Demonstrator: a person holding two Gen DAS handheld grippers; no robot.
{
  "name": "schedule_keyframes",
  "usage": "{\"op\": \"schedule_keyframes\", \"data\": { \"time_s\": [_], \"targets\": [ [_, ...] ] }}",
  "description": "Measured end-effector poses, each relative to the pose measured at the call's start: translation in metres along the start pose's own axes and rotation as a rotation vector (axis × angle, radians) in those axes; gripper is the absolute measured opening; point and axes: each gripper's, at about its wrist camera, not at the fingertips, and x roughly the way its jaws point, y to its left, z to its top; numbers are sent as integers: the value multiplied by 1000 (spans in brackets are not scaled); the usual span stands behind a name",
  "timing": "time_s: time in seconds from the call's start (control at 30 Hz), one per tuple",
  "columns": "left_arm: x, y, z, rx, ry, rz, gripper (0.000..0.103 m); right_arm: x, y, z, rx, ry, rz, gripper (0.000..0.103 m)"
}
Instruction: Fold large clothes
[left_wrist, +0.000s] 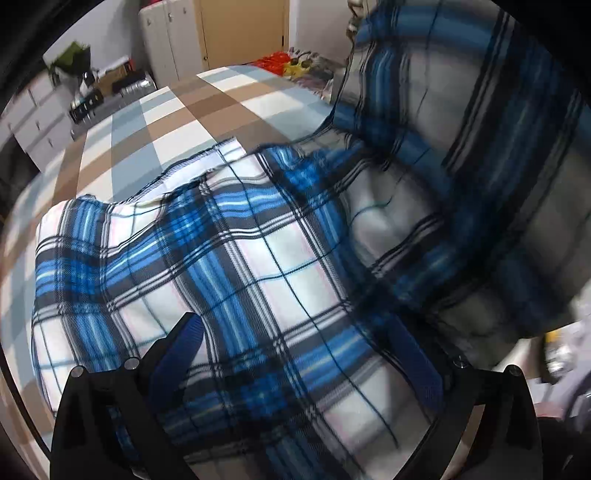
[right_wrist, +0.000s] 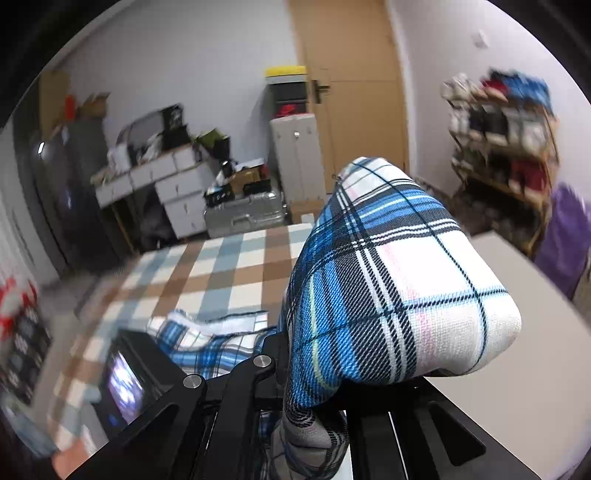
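Observation:
A blue, white and black plaid garment (left_wrist: 236, 258) lies on a bed with a brown, grey and white checked cover (left_wrist: 177, 110). My left gripper (left_wrist: 295, 350) hovers just above the cloth with its blue-padded fingers (left_wrist: 184, 354) wide apart and nothing between them. To the right, part of the garment (left_wrist: 480, 147) is lifted and hangs blurred. In the right wrist view my right gripper (right_wrist: 314, 413) is shut on a bunched fold of the plaid garment (right_wrist: 388, 280), held up above the bed (right_wrist: 221, 266). The rest of the cloth (right_wrist: 207, 339) trails down onto the cover.
White drawers (right_wrist: 173, 192), a silver suitcase (right_wrist: 243, 214) and boxes stand beyond the bed's far end. A wooden door (right_wrist: 354, 92) and white cabinet (right_wrist: 295, 155) are behind. A cluttered shelf (right_wrist: 502, 140) stands right. A device with a lit screen (right_wrist: 125, 387) is at lower left.

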Motion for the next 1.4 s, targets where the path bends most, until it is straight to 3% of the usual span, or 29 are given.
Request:
{"op": "schedule_keyframes", "data": {
  "time_s": [0.1,0.2,0.3,0.37,0.5,0.53,0.63,0.67,0.73,0.77,0.93,1.03,1.13,1.23,1.4],
  "targets": [
    [-48,34,-10,-52,-65,-53,98,-3,33,-1,-64,-11,15,5],
    [-100,88,-32,-116,-144,-57,98,-6,80,-5,-158,-32,13,5],
    [-136,159,-54,-287,-193,-54,98,1,130,-17,-262,-13,31,5],
    [-148,196,-71,-374,-204,-48,98,14,165,-31,-350,23,33,5],
    [-146,241,-102,-487,-160,-65,98,68,246,-96,-612,175,34,7],
    [-143,246,-108,-500,-146,-66,98,86,263,-121,-678,233,21,11],
    [-143,251,-115,-527,-119,-75,98,101,277,-151,-764,256,4,27],
    [-145,249,-116,-531,-121,-90,98,99,276,-151,-764,251,26,45],
    [-151,243,-111,-531,-140,-130,98,90,264,-143,-672,291,223,77],
    [-150,238,-103,-528,-150,-150,98,87,254,-138,-610,310,310,80],
    [-149,224,-86,-517,-209,-326,98,85,197,-106,-265,442,620,81],
    [-138,212,-71,-490,-195,-431,98,83,150,-77,-12,443,756,83],
    [-129,188,-56,-414,-165,-440,98,88,109,-62,167,430,834,90],
    [-117,165,-45,-333,-133,-392,98,99,86,-60,251,432,808,91],
    [-77,152,-45,-318,9,-338,97,133,59,-74,499,518,851,91]
  ]
}}
